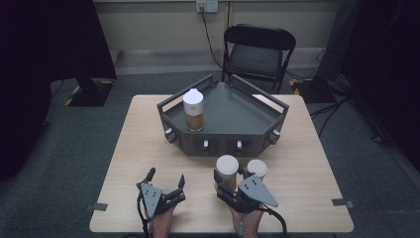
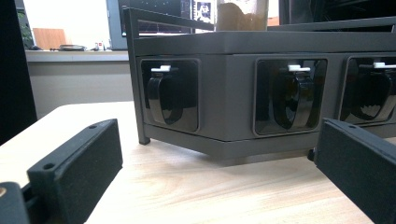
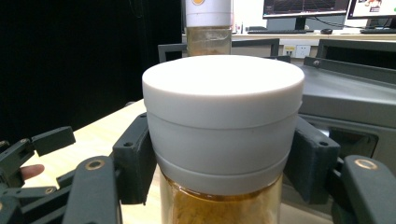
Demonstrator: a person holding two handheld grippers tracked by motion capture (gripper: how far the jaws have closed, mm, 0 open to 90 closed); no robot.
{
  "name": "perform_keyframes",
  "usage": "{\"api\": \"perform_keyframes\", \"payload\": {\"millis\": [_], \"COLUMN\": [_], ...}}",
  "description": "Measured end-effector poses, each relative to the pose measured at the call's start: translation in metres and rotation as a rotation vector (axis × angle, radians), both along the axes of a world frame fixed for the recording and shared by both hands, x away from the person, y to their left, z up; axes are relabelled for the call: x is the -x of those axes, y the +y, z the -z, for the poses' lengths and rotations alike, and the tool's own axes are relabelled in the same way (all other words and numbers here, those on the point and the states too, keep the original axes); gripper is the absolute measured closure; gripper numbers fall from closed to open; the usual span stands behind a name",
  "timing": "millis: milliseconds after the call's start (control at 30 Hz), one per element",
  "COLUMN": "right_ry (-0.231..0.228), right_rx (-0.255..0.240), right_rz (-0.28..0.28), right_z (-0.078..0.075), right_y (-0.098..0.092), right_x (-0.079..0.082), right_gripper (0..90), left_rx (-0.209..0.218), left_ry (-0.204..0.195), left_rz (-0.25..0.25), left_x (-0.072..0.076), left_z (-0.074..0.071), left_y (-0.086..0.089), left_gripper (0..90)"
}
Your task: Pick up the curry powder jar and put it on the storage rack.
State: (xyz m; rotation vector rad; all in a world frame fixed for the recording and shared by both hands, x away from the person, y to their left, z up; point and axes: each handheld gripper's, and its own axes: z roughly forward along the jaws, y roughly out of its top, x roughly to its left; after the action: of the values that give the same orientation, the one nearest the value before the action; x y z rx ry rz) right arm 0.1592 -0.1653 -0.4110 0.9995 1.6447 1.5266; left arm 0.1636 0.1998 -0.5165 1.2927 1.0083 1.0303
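On the light wooden worktop, the dark grey angular metal tray with low rails serves as the landmark: a white-lidded clear jar of brown powder stands upright inside it at its left end. Just in front of the tray's front wall, the right claw pinches a second white-capped glass jar of brown contents on both sides, with a third white-lidded jar just beside it. The left claw sits in front of the tray's left corner, its jaws spread wide with nothing between them.

No text, label, brand, number or sign can be read on anything here.
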Motion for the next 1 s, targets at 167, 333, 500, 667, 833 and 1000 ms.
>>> {"api": "perform_keyframes", "payload": {"millis": [167,333,500,667,833,1000], "right_ry": [-0.003,-0.003,-0.006,-0.012,-0.018,-0.023], "right_rx": [0.006,0.007,0.005,0.007,0.011,0.010], "right_rz": [-0.005,-0.004,-0.005,-0.006,-0.007,-0.005], "right_z": [-0.010,-0.016,-0.022,-0.029,-0.035,-0.043], "right_y": [-0.001,-0.001,-0.001,-0.001,0.000,0.001], "right_x": [-0.006,-0.010,-0.014,-0.018,-0.023,-0.028], "right_gripper": [33.6,33.6,33.6,33.6,33.6,33.6], "left_rx": [0.000,0.000,0.000,0.000,0.000,0.000], "left_ry": [0.000,0.000,0.000,0.000,0.000,0.001], "left_rz": [0.000,0.000,0.000,0.000,0.000,0.000], "left_x": [0.000,0.000,0.000,0.000,0.000,0.000], "left_z": [0.000,0.000,0.000,0.000,0.000,0.000], "left_y": [0.000,0.000,0.000,0.000,0.000,0.000], "left_gripper": [0.4,0.4,0.4,0.4,0.4,0.4]}}
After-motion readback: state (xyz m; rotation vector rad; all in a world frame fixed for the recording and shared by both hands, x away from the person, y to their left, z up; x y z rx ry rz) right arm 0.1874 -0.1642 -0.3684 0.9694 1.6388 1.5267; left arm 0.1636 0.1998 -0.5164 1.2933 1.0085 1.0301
